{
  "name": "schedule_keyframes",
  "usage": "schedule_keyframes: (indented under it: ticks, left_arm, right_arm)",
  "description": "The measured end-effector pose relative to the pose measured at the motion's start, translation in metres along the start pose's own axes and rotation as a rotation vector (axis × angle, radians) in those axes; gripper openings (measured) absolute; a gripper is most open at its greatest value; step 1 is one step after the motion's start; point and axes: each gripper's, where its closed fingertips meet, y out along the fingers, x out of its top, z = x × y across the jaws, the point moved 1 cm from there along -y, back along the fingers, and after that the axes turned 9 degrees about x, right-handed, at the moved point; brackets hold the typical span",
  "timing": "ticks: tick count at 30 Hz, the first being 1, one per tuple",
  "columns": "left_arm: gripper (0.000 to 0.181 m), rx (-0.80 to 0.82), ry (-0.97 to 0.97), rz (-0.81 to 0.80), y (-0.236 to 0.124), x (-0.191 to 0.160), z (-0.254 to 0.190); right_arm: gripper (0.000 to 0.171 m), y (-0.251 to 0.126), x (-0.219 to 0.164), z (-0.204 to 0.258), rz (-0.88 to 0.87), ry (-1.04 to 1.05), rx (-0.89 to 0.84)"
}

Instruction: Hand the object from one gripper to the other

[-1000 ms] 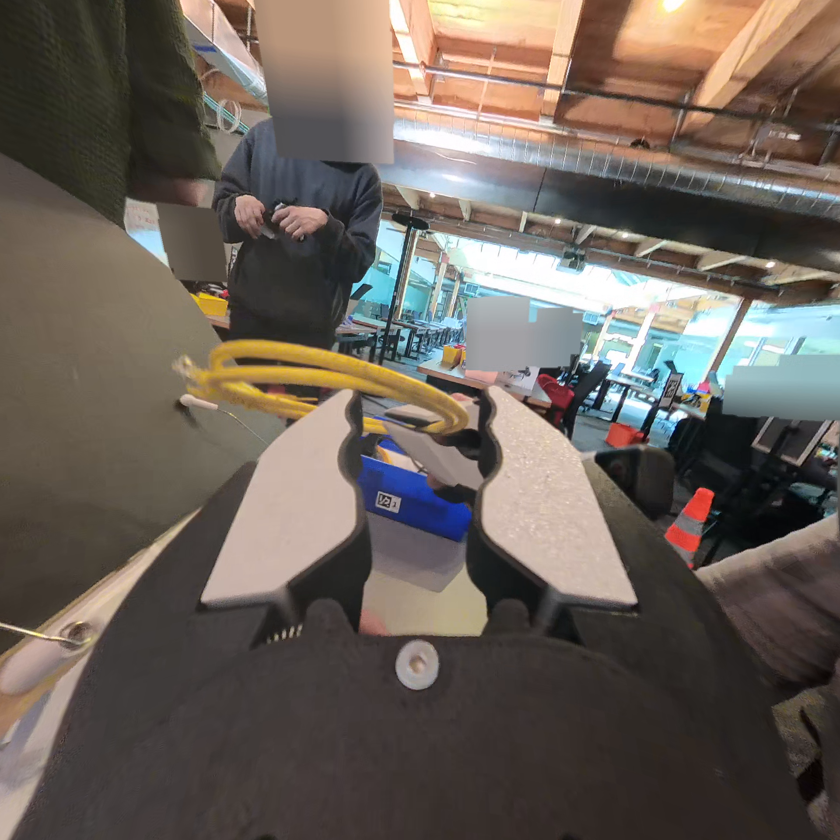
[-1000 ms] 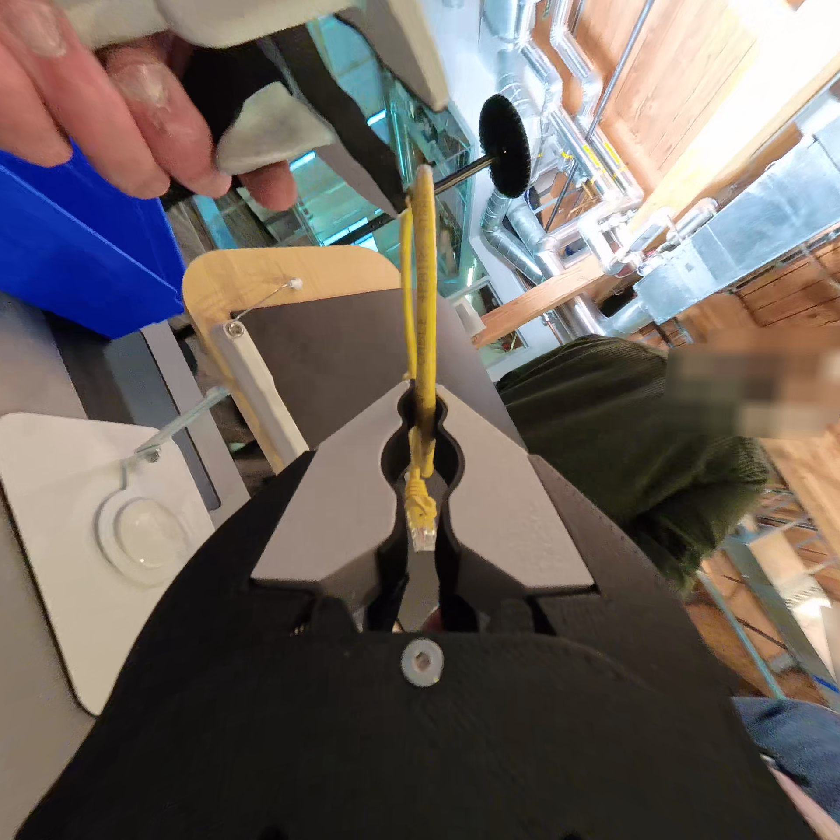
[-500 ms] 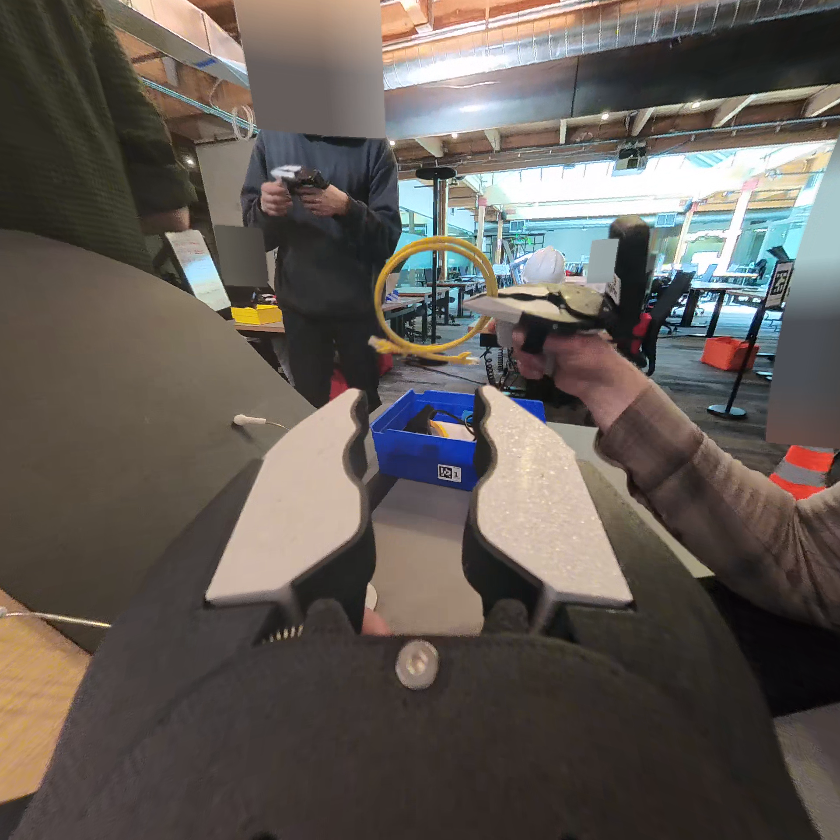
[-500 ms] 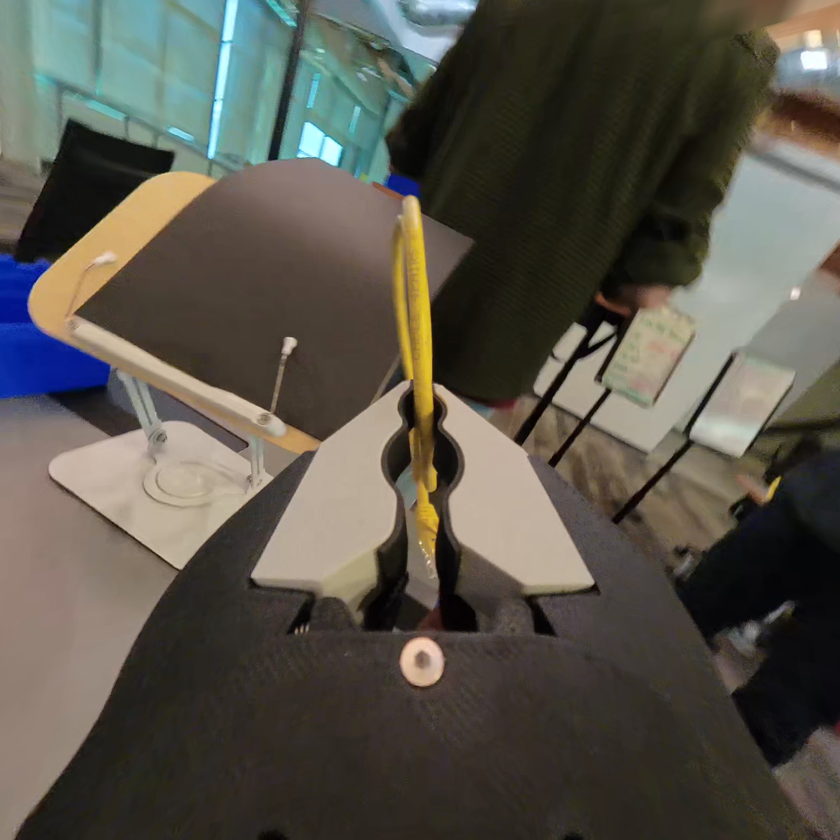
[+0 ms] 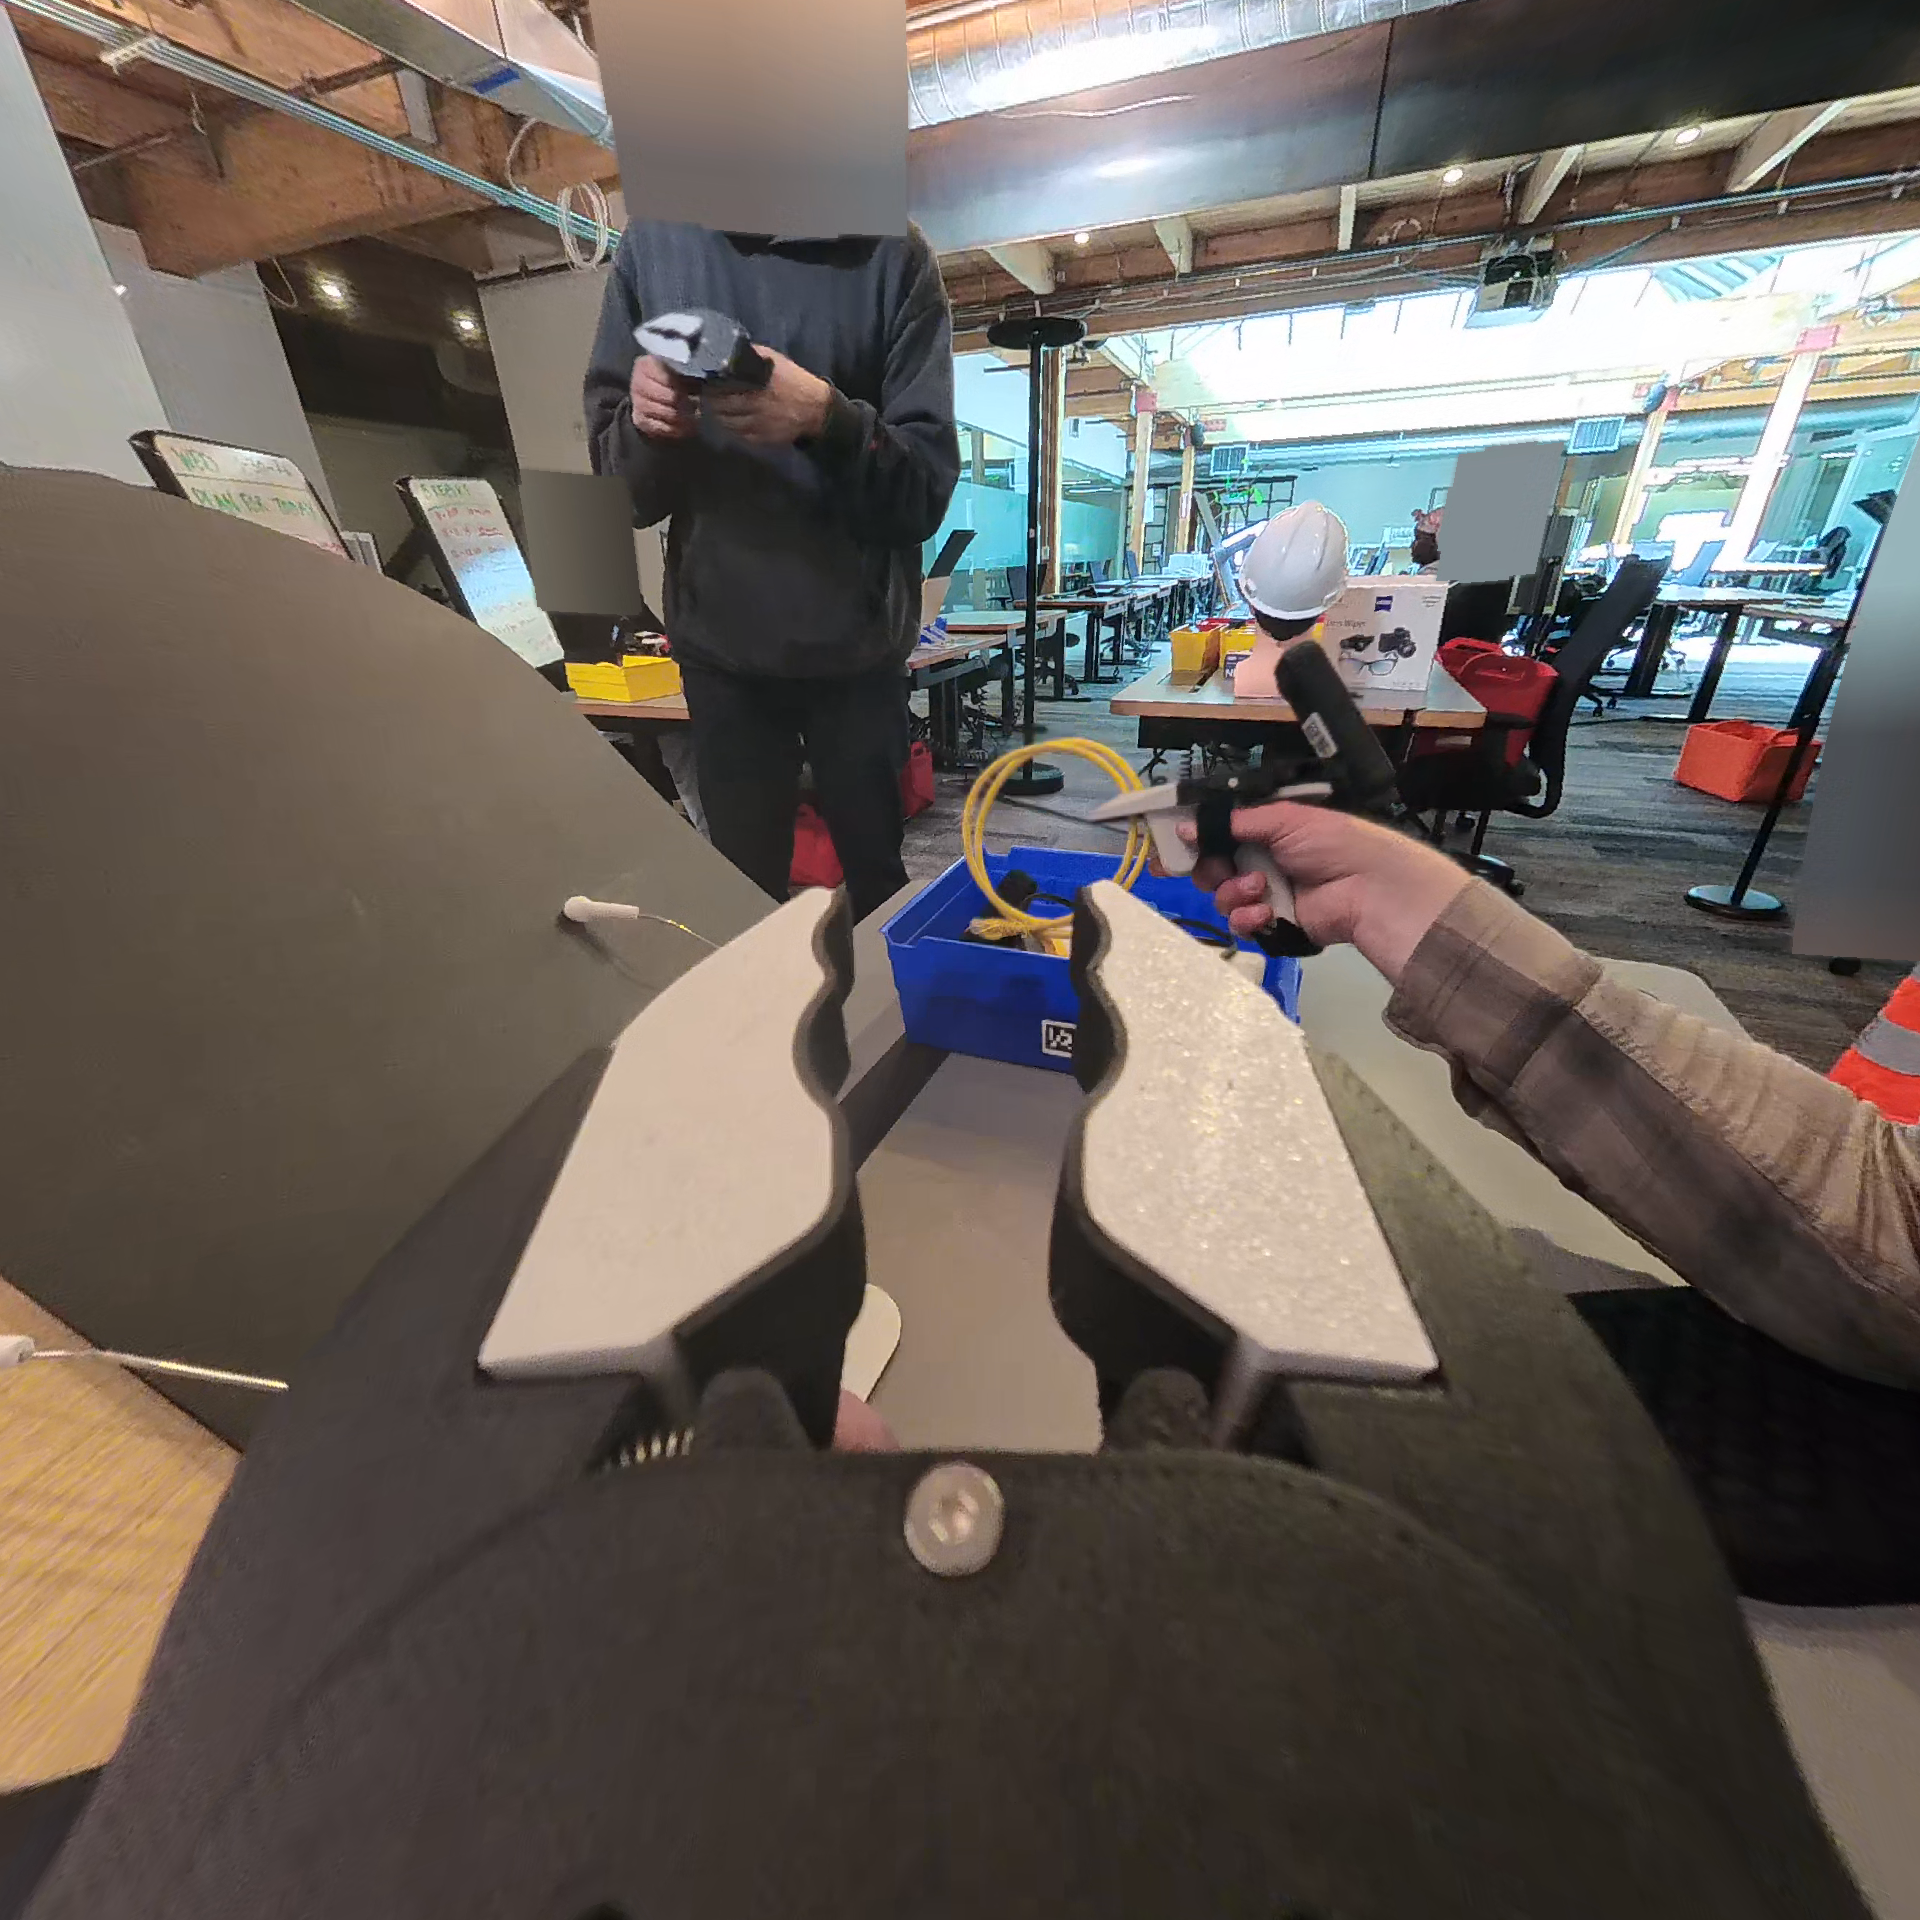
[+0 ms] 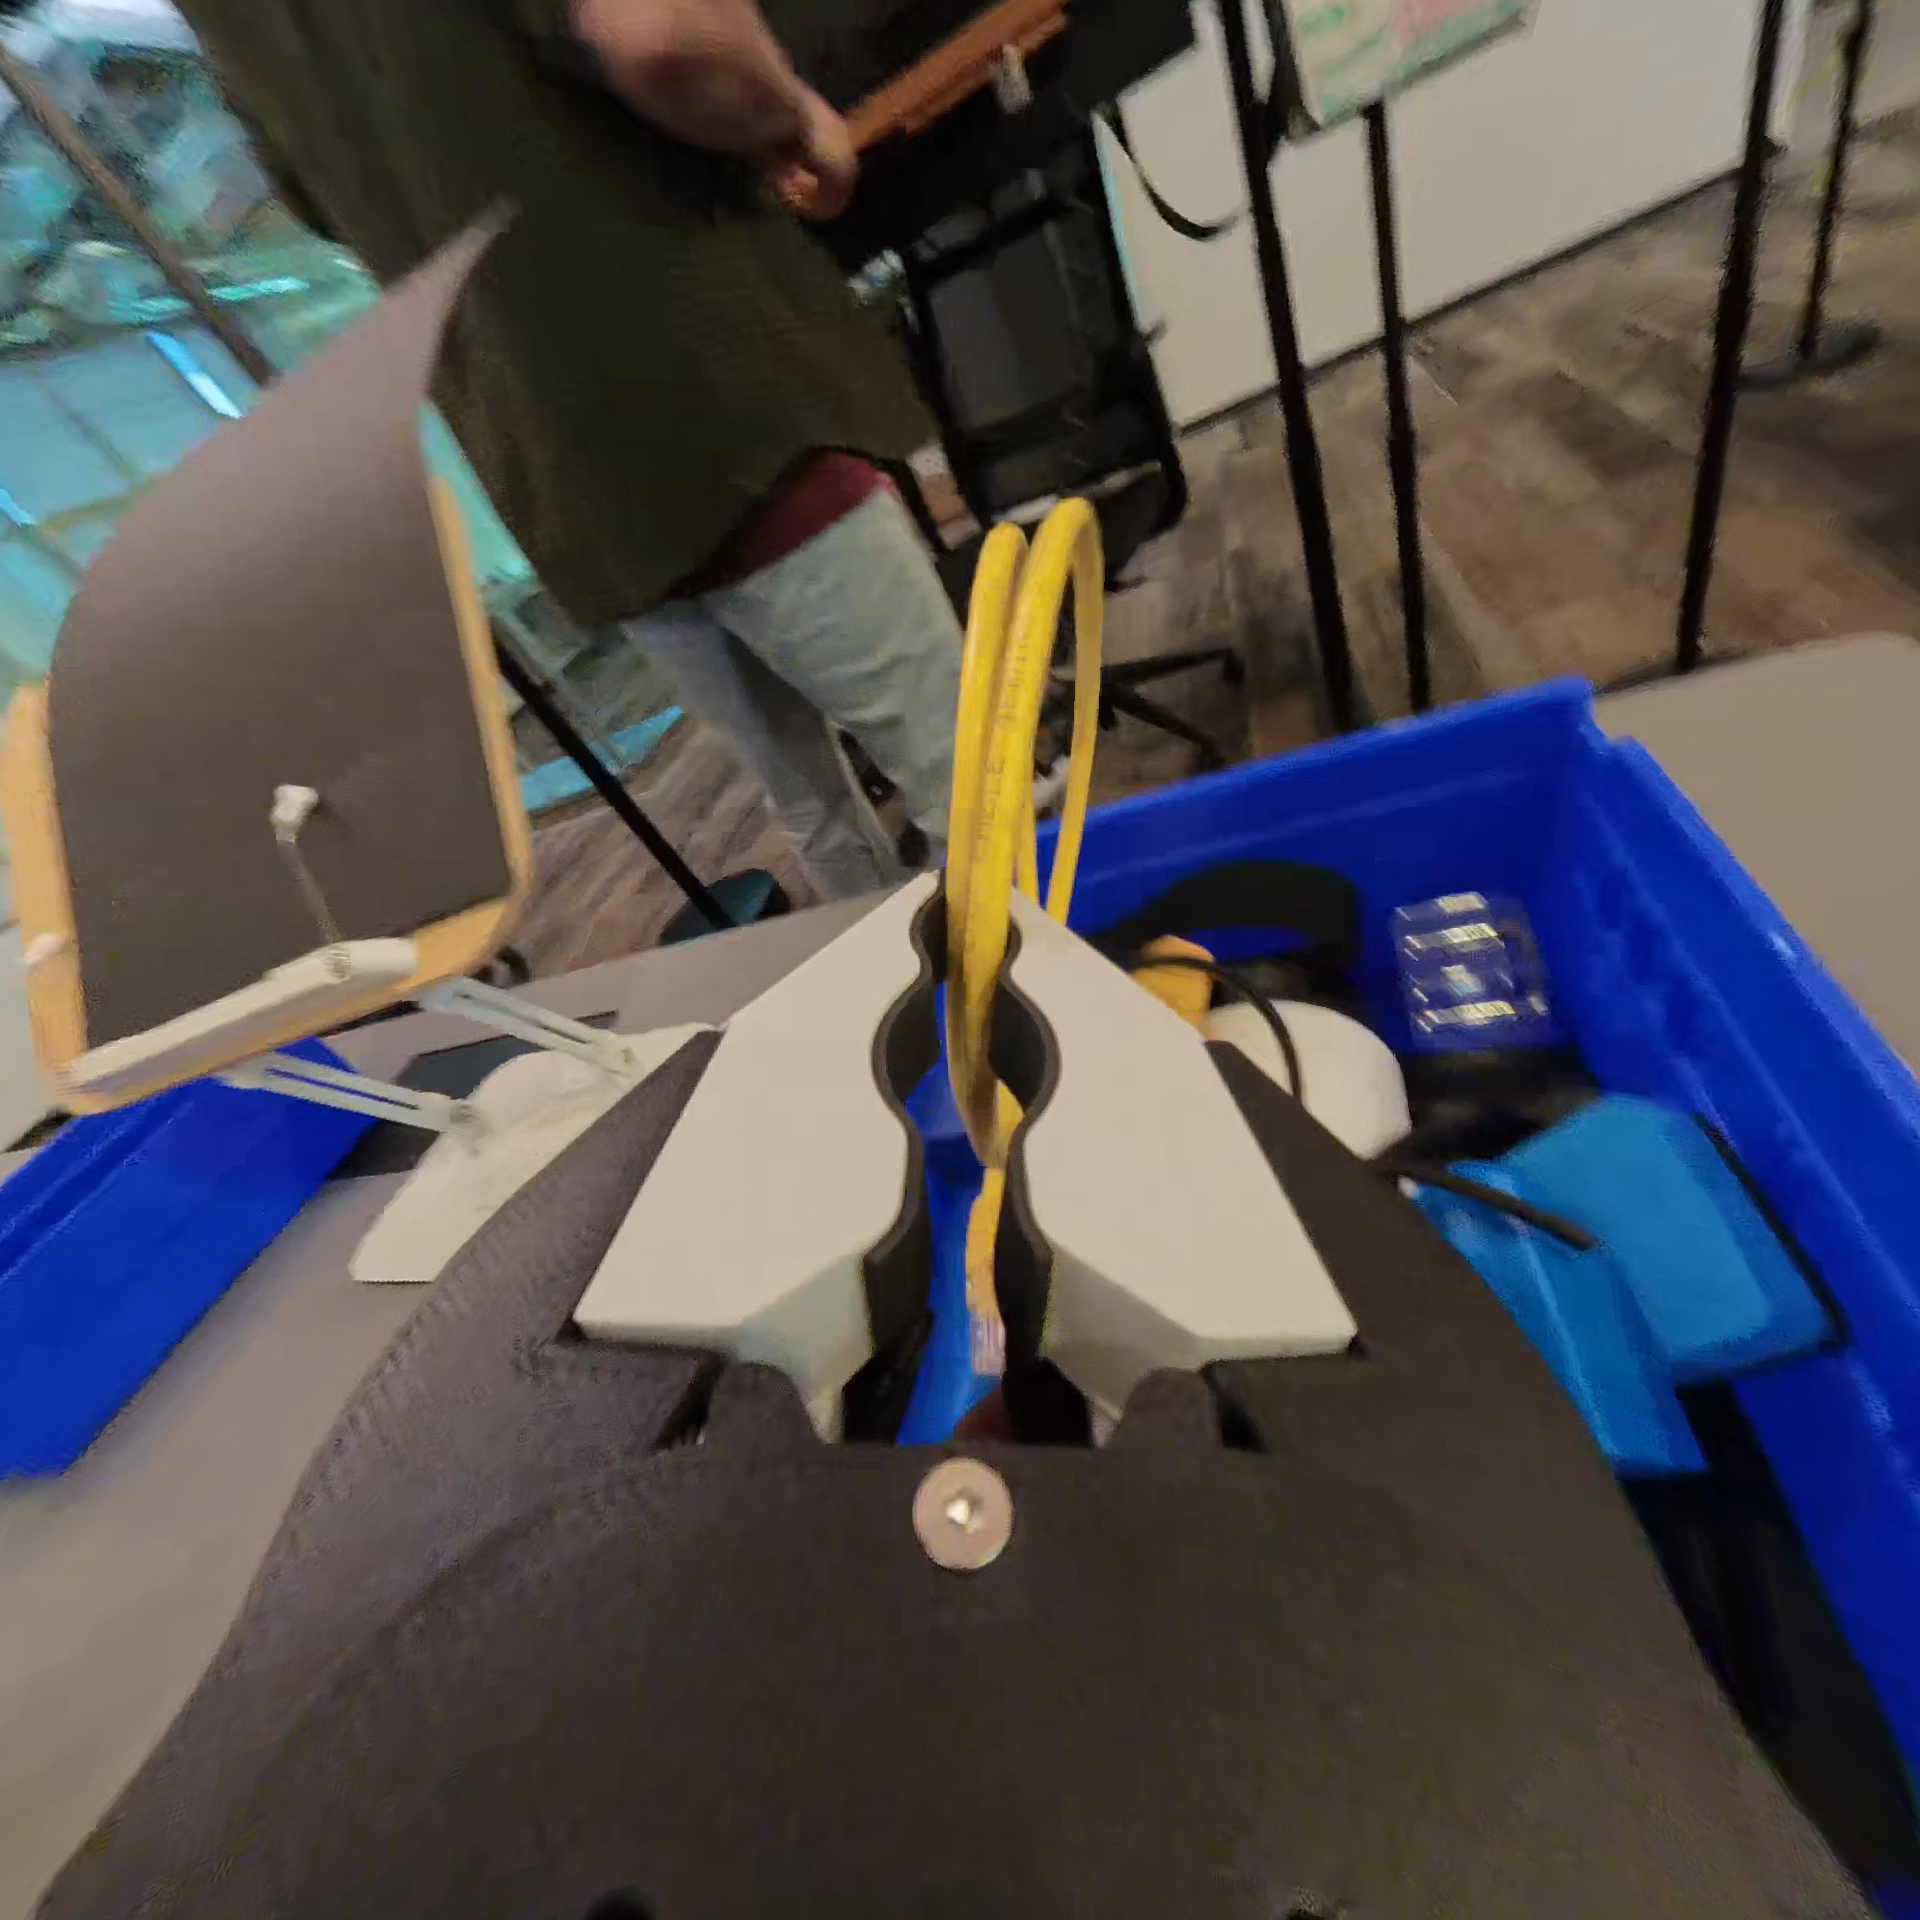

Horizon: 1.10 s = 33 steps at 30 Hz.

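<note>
right gripper [image 6: 971, 1039] fingers pinch the yellow cable [image 6: 1023, 727] loop above the blue bin [image 6: 1704, 862]; lower first, while empty left gripper [image 5: 956, 966] gapes.

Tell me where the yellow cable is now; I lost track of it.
The yellow cable is pinched in the right tongs, looped above the blue bin; the left view shows it right of centre, beyond the open left tongs.

A blue bin [image 5: 966, 982] sits on the grey table [image 5: 966, 1174]; a dark board [image 6: 270, 665] tilts beside it.

Open-plan office/workshop: desk rows [image 5: 1091, 613], exposed ducts [image 5: 1143, 42], whiteboards [image 5: 478, 566].
</note>
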Motion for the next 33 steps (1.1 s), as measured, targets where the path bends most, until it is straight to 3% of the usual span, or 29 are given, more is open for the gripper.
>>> schedule_keyframes:
  ticks: [5, 13, 18, 26, 33]
  left_arm:
    - [0.039, 0.001, 0.002, 0.013, 0.002, -0.004, 0.001]
    - [0.044, 0.073, 0.099, 0.061, 0.007, -0.016, 0.009]
    - [0.057, 0.401, 0.413, 0.248, 0.016, -0.055, 0.053]
    - [0.069, 0.579, 0.452, 0.413, 0.016, -0.093, 0.089]
    - [0.070, 0.592, 0.465, 0.420, 0.015, -0.095, 0.094]
  right_arm:
    - [0.000, -0.008, -0.013, -0.031, 0.104, -0.079, -0.214]
    - [0.063, -0.014, -0.021, -0.053, 0.248, -0.230, -0.441]
    - [0.087, -0.027, -0.015, -0.062, 0.309, -0.336, -0.560]
    - [0.092, -0.036, 0.029, -0.037, 0.270, -0.594, -0.735]
    - [0.094, -0.012, 0.047, 0.015, 0.216, -0.738, -0.656]
